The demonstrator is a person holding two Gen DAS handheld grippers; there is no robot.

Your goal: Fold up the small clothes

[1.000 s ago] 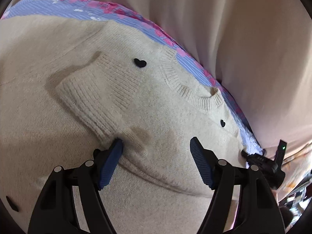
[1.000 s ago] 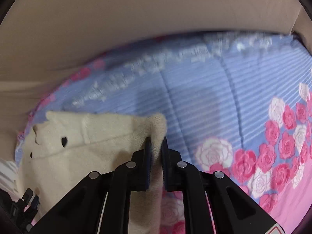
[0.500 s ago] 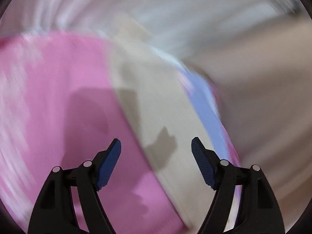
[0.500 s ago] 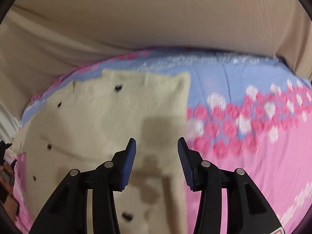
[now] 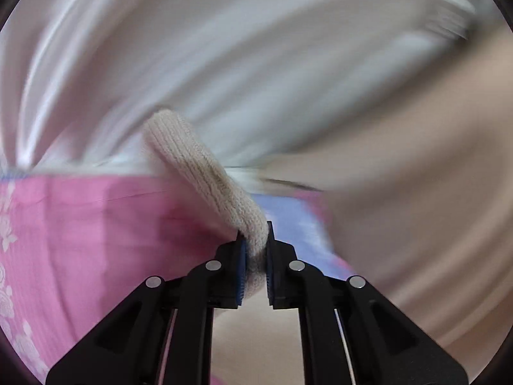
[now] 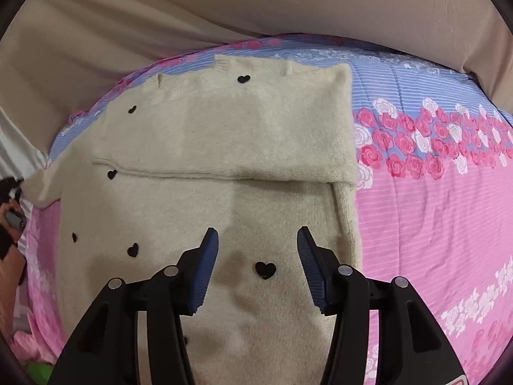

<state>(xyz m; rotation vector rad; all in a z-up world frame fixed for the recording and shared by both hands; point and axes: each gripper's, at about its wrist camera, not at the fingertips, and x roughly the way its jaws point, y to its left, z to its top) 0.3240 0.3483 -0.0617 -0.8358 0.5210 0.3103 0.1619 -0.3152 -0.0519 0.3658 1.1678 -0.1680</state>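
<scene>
Here the cream sweater lies flat on the bedspread, which is pink with a band of roses and a blue striped part at the far side. The sweater has small black hearts on it. Its right sleeve is folded across the chest, so a straight horizontal edge runs over the body of the garment, and the ribbed side of the sleeve shows near the right edge. The neckline is at the far side, close to the blue stripes.

The right gripper hovers above the lower middle part of the sweater. Its 2 blue pads stand wide apart and nothing is between them; 1 black heart is seen in the gap.

The left gripper is closed tightly on a ribbed cuff of the sweater. The knit is pinched between the pads and rises up and to the left from them, lifted off the bedspread. The background in the left wrist view is strongly blurred, so only the pink cloth and some pale curtain can be recognised there. Behind the bed, in the right wrist view, a beige cloth hangs.
</scene>
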